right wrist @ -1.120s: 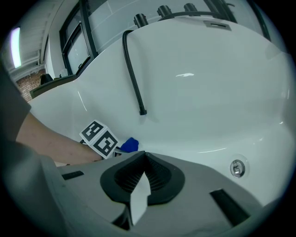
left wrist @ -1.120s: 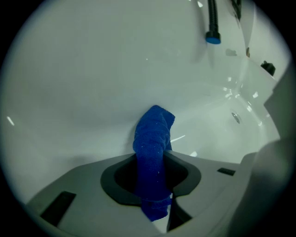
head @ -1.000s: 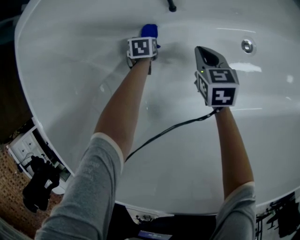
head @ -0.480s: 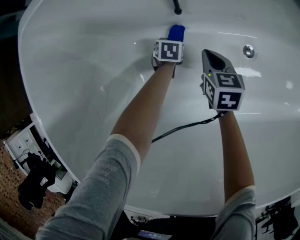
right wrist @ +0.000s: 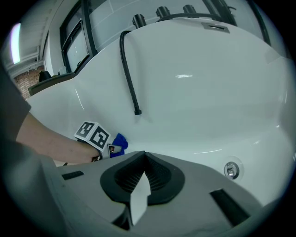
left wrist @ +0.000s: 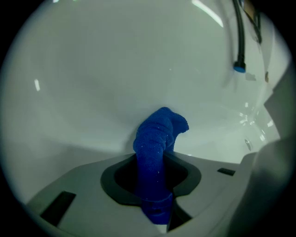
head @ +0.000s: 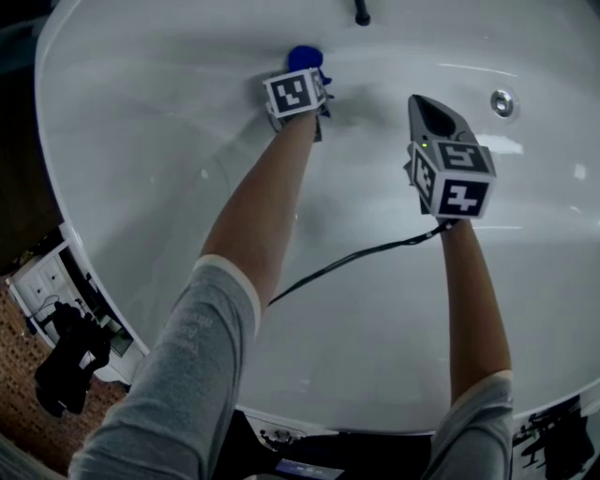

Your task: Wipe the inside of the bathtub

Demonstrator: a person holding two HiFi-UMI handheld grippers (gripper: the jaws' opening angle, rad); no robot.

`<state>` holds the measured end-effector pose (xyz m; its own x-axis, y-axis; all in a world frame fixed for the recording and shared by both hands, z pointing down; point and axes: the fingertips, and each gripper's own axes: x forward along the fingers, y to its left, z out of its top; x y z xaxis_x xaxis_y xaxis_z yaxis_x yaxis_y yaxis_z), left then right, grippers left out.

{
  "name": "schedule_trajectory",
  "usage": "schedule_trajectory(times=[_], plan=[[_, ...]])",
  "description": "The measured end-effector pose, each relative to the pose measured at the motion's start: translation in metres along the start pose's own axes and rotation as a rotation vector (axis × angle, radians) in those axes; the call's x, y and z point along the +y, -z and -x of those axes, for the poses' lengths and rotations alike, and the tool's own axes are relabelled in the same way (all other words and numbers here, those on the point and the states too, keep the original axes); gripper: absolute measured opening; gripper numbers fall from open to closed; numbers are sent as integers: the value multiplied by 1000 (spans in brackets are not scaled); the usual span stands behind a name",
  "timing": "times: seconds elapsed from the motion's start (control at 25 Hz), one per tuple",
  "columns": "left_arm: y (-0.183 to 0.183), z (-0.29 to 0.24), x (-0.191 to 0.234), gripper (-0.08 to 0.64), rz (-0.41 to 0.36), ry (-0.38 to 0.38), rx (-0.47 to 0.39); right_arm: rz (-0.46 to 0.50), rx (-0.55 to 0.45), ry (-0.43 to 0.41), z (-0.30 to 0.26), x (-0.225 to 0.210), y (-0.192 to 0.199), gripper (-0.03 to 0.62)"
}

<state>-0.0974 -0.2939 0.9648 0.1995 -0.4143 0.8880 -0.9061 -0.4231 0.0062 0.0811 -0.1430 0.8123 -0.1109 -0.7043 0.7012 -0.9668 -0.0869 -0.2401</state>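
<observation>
- I had my left gripper (head: 309, 81) clenched on the blue cloth (left wrist: 156, 139), deep in the white bathtub (head: 141, 141) by its far wall.
- My right gripper (head: 424, 108) hung over the tub floor with its jaws drawn together on nothing, well apart from the cloth and to its right.
- A black hose (right wrist: 128, 69) hung down the far wall, its end up and to the right of the cloth without touching it.
- A round metal fitting (head: 502, 101) sat in the tub wall, farther right, beyond my right gripper.
- A black cable (head: 347, 258) ran from my right gripper across the tub floor, passing under my left forearm.
- Tap knobs (right wrist: 163, 11) stood along the far rim.
- The cloth was bunched into a roll, its long axis running straight out along my jaws towards the far wall.
- Its free end curled over to the right and seemed to press against the tub's surface.
</observation>
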Motion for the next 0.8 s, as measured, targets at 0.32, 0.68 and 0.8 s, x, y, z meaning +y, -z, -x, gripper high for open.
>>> schedule_trajectory(times=[0.32, 0.68, 0.8], plan=[[-29, 9, -78, 120, 36, 271, -49, 11, 6, -2, 7, 9, -8, 9], [-42, 35, -26, 121, -49, 73, -62, 14, -48, -11, 20, 21, -58, 9], [-46, 48, -1, 120, -43, 72, -74, 7, -64, -20, 25, 33, -70, 9]])
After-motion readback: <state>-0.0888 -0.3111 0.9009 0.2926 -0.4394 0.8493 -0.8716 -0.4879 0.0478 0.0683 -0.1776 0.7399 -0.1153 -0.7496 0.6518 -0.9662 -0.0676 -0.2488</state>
